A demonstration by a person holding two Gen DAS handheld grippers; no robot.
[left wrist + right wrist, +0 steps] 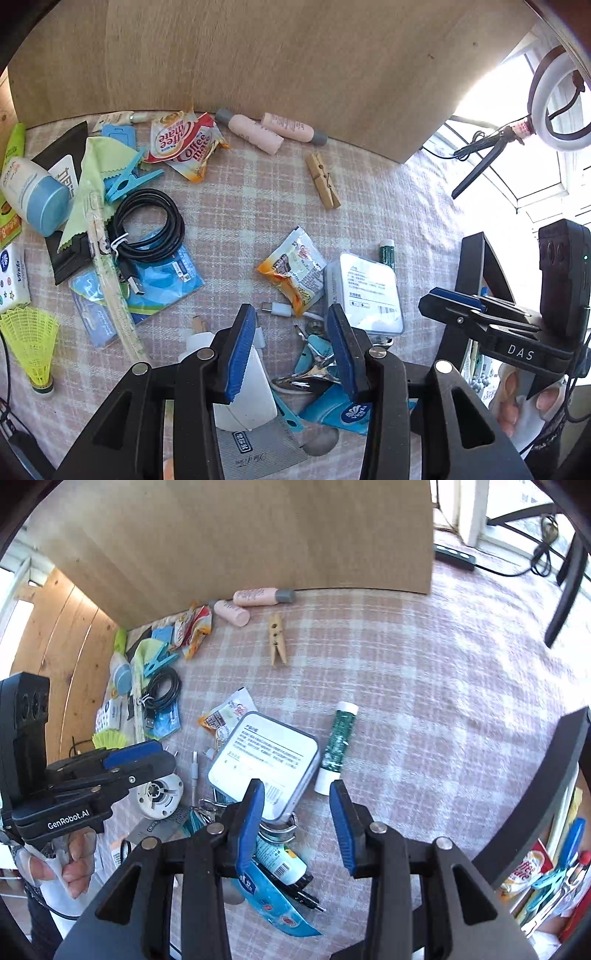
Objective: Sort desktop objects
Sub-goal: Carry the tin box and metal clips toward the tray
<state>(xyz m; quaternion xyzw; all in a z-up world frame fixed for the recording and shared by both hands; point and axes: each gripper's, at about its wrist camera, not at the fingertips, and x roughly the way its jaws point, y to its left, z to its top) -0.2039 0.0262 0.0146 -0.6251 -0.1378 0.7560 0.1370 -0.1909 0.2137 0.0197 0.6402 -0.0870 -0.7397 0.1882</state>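
Many small objects lie on a pink plaid cloth (251,206). My left gripper (291,350) is open and empty above a white charger (251,395), silver clips (310,373) and a blue tissue pack (340,410). My right gripper (297,819) is open and empty, over the near edge of a white tin box (264,760), with a green tube (338,746) just ahead on the right. The tin box (365,291) and an orange snack packet (295,273) also show in the left wrist view. The right gripper shows there at the right edge (480,314).
A wooden clothespin (323,181), two pink tubes (273,129), Coffee mate sachets (184,144), a black coiled cable (147,221), a blue clip (129,177), a yellow shuttlecock (33,347) lie around. A cardboard wall (258,535) stands behind. A box of sorted items (546,878) is at the right.
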